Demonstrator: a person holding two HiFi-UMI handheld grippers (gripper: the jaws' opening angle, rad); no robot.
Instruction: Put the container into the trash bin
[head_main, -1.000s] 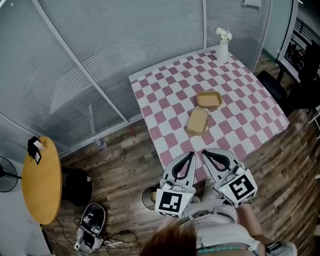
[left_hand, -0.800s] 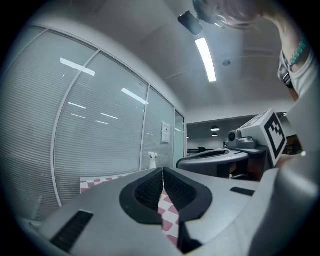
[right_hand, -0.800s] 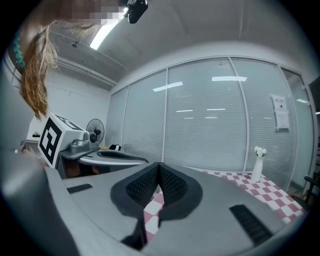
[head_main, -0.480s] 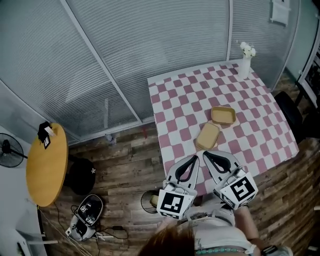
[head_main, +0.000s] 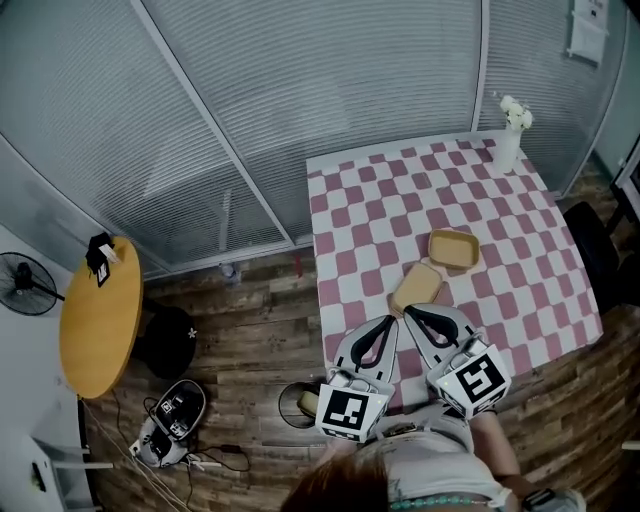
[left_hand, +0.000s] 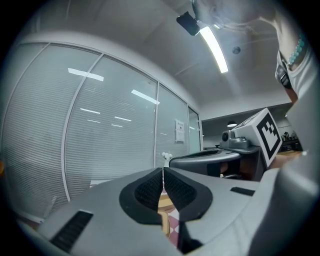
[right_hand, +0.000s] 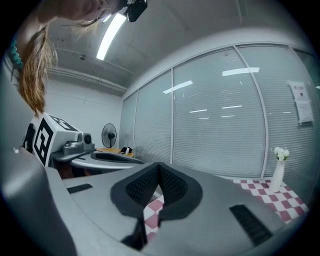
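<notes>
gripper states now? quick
left gripper: shut, nothing between the jaws.
right gripper: shut, nothing between the jaws.

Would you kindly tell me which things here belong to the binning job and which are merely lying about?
Job: tan container; apparently its lid; trash bin.
Lying about: flower vase; round yellow table; fan; black stool.

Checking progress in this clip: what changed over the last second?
The left gripper and right gripper advanced toward the table; their tips now almost reach the nearer tan container. Nothing grasped: both stay shut, empty. That container and the farther tan container kept their places.
</notes>
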